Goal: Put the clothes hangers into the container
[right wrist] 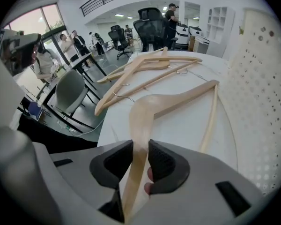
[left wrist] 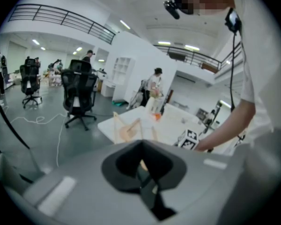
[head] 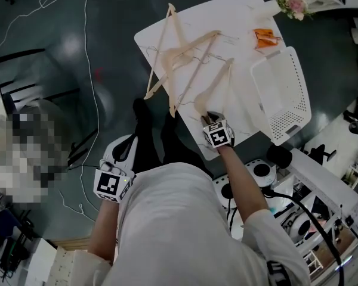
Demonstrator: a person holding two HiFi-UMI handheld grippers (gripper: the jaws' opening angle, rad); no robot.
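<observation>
The dark, glossy floor point(head: 59, 52) of an open hall lay beneath you, with one white table point(head: 241, 14) in front and office chairs point(left wrist: 79, 90) and several people point(left wrist: 154, 81) well beyond it.

You had three wooden clothes hangers that I could count, all on the tabletop and none in the container. The first hanger point(head: 160, 51) and the second hanger point(head: 194, 43) lay crossed over each other at the table's left side. The third hanger point(right wrist: 145, 111) lay nearer you, between that pair and the container. There was one container point(head: 280, 94), a white perforated basket, sitting at the table's right edge just beside the third hanger. One small orange item point(head: 265, 37) lay past it, and one bunch of flowers point(head: 292, 2) stood near the far right corner.

You held two claws, each carrying a marker cube. Your right claw point(right wrist: 139, 162) pointed steeply down at the table's near edge, its jaws narrowed onto one arm of the third hanger. Both pads pressed that arm's sides, and the hanger's other arm stretched away over the tabletop. Your left claw point(left wrist: 141, 164) hung well apart from the table, off to your left. Its jaws were drawn together with nothing between them, touching none of the hangers.
</observation>
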